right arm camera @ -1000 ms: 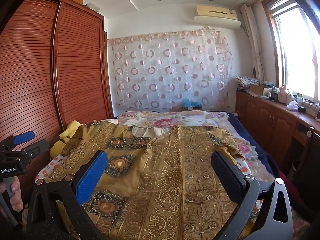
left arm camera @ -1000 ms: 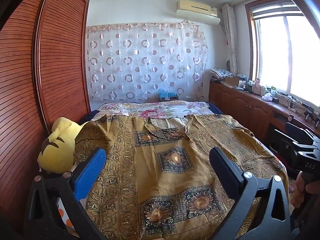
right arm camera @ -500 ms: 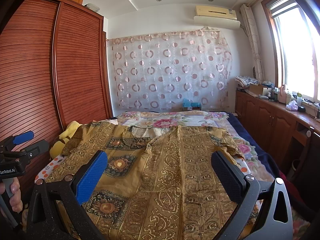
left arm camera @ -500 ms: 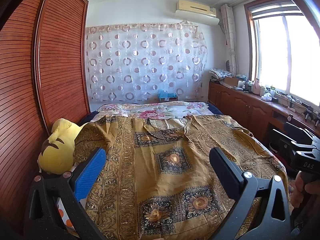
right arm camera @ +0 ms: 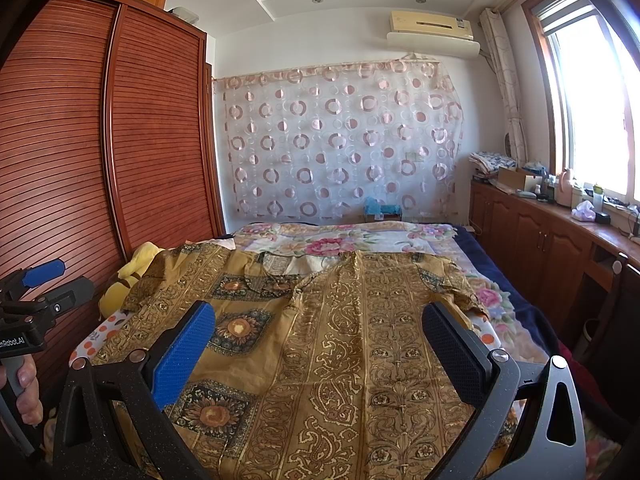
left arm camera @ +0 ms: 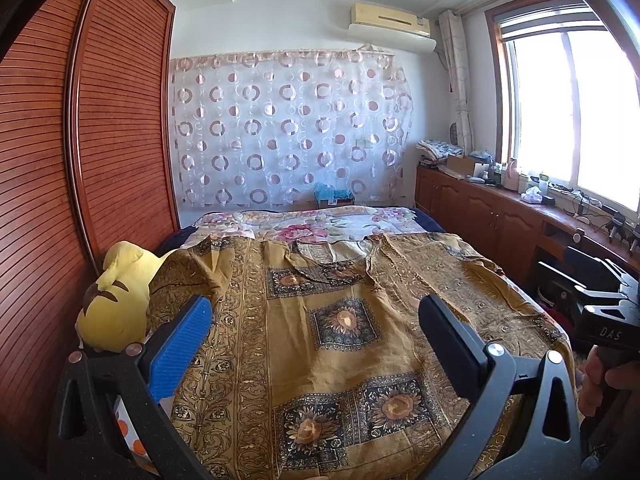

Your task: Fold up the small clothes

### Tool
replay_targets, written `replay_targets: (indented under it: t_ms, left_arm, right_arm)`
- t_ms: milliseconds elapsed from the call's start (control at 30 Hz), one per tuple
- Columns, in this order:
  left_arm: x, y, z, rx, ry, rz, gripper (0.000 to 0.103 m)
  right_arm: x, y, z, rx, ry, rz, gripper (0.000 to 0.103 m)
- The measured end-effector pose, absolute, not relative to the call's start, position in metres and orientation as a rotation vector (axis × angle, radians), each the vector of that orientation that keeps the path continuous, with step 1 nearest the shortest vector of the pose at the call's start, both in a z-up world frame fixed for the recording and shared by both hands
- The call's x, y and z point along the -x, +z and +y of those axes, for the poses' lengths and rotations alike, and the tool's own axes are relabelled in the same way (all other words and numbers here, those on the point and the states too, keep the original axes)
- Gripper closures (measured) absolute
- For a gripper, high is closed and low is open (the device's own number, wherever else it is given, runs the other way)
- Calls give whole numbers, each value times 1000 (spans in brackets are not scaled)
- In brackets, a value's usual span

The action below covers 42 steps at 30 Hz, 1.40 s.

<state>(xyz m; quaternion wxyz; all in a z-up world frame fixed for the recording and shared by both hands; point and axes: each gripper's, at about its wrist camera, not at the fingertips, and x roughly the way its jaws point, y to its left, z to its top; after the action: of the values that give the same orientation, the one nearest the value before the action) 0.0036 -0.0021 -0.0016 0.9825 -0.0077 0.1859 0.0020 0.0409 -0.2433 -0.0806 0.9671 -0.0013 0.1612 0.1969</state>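
- The left gripper (left arm camera: 312, 340) hangs above the near end of the bed, jaws spread wide, nothing between them.
- Its blue pad (left arm camera: 180, 350) sits at 8 o'clock in the left wrist view, the black finger (left arm camera: 450, 346) at 4 o'clock.
- The right gripper (right arm camera: 318, 344) is the same story: jaws wide apart, empty, held over the cloth and not touching it.
- The golden patterned garment (left arm camera: 340, 320) lies spread flat on the bed (left arm camera: 320, 222), neckline toward 12 o'clock, hem toward 6 o'clock under both grippers.
- One half shows dark sunflower squares, the other half scrolling gold bands; in the right wrist view the bands run from centre down to 6 o'clock.
- Its left sleeve (left arm camera: 192, 272) is rumpled at 9 o'clock, just beside a yellow plush toy (left arm camera: 116, 304) that leans by the slatted wardrobe (left arm camera: 80, 160).
- A floral bedsheet (right arm camera: 340, 242) shows beyond the collar at 12 o'clock.
- At 3 o'clock in the left wrist view, a hand (left arm camera: 600, 380) grips the right gripper's handle.
- At 8 o'clock in the right wrist view, a hand (right arm camera: 26, 392) holds the left gripper's handle.
- Behind, a circle-print curtain (right arm camera: 340, 144) covers the far wall, an air conditioner (right arm camera: 432, 32) above it.
- A wooden cabinet run (right arm camera: 540, 232) under the window (right arm camera: 592, 100) fills 3 o'clock.
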Motion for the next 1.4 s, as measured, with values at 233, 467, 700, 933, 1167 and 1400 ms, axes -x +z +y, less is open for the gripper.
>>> replay_targets:
  t_ms: [233, 467, 700, 933, 1167, 1400]
  left_arm:
    - [-2, 5, -3, 15, 5, 372, 0]
    - [-3, 6, -3, 13, 5, 370, 0]
    - [0, 7, -6, 12, 4, 368, 0]
    - [1, 7, -6, 11, 5, 366, 0]
    - [0, 8, -7, 10, 5, 365, 0]
    - [0, 11, -10, 9, 4, 363, 0]
  right_arm:
    - [-41, -81, -243, 2, 398, 326, 0]
    - [-40, -81, -243, 2, 397, 326, 0]
    - [-39, -81, -243, 1, 398, 325, 0]
    - [-41, -81, -243, 0, 398, 326, 0]
    - [-41, -81, -243, 0, 398, 326, 0]
    - [-40, -81, -246, -1, 397, 326, 0]
